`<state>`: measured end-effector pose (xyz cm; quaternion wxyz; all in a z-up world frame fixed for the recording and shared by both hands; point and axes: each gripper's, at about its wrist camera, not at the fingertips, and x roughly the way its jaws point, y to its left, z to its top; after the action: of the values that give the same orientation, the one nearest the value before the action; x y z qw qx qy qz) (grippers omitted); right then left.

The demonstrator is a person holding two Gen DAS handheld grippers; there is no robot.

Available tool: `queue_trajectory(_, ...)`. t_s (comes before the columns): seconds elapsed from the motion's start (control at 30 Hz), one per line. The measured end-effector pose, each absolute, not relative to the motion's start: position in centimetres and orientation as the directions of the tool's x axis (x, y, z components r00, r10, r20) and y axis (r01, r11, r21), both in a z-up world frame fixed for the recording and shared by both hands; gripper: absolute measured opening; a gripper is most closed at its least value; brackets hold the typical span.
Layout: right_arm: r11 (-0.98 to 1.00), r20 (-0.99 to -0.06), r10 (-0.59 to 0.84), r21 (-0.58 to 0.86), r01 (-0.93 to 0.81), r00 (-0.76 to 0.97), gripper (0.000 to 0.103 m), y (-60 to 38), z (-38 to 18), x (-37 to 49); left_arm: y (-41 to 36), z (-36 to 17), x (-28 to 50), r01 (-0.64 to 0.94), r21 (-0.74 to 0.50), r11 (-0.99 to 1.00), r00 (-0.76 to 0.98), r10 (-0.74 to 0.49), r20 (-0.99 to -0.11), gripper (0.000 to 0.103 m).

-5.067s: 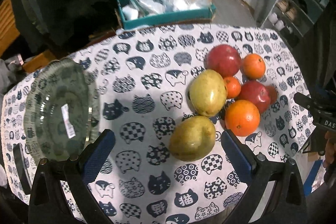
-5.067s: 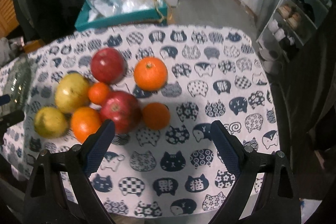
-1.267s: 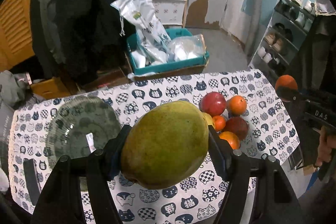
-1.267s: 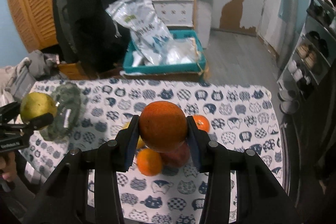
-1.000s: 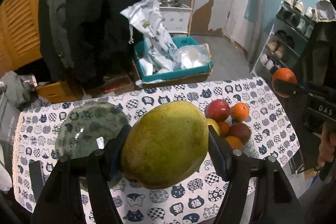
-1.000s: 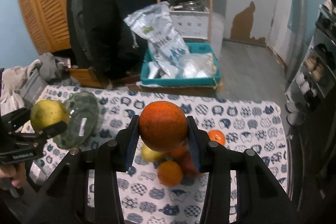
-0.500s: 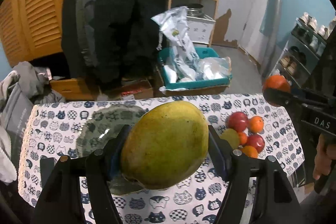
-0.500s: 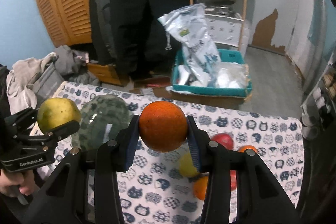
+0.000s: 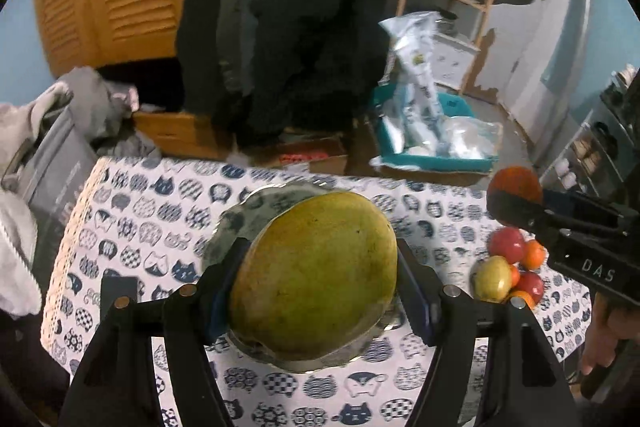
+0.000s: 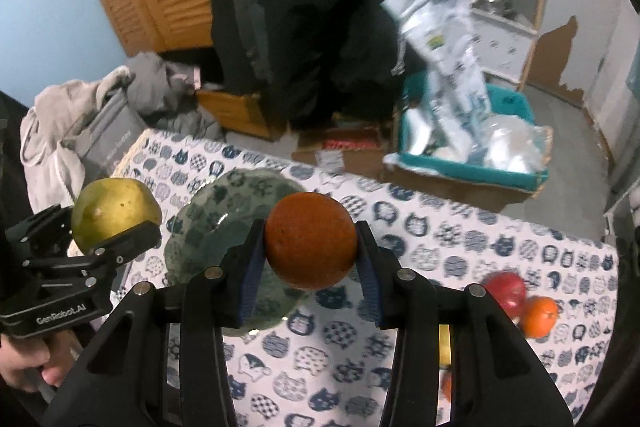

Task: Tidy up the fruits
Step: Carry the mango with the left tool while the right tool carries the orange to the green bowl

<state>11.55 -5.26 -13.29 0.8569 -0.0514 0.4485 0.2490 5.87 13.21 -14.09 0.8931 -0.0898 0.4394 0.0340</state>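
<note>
My left gripper (image 9: 320, 287) is shut on a large green-yellow mango (image 9: 316, 275), held above the green glass plate (image 9: 260, 211) on the cat-print tablecloth. My right gripper (image 10: 310, 259) is shut on an orange (image 10: 310, 241), held in the air over the same plate (image 10: 216, 223). In the right wrist view the left gripper with the mango (image 10: 114, 215) is at the left. In the left wrist view the right gripper's orange (image 9: 514, 183) is at the right. The other fruits (image 9: 508, 271) lie in a cluster at the table's right end.
A teal bin (image 10: 472, 155) with plastic bags stands on the floor beyond the table. Dark coats (image 9: 288, 27) hang behind. Grey clothes and a grey case (image 10: 100, 123) lie by the table's left end. A dark flat object (image 9: 118, 287) lies left of the plate.
Both grippers have swung left with their fruit. The plate now lies right under the mango and the orange, and the fruit cluster has slid to the right edge of view.
</note>
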Motion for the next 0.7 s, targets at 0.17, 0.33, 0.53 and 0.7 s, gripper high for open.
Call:
queue_trajectory(0.17,0.856,-0.838,0.376,0.152,-0.494,0.395,0.042,-1.6,-16.7,12.9,15.5,-16.8,6.5,-0.183,-0.132,0.974,0.561,-0.007,-0.828,0.071)
queue_trajectory(0.33,0.849,-0.874,0.359,0.160,-0.504,0.328,0.042,0.7,-20.0,13.6,17.5,-20.2,7.1,-0.223,-0.127,0.967,0.496,0.000,-0.868,0.071)
queue_trajectory(0.53,0.839,-0.909,0.337,0.170,-0.517,0.247,0.042,2.2,-23.6,14.3,18.3,-23.5,7.8,-0.238,-0.117,0.964,0.428,-0.004,-0.904,0.070)
queue_trajectory(0.7,0.837,-0.927,0.313,0.165,-0.522,0.207,0.042,3.1,-25.7,14.4,18.1,-25.3,8.2,-0.228,-0.130,0.965,0.400,-0.028,-0.916,0.046)
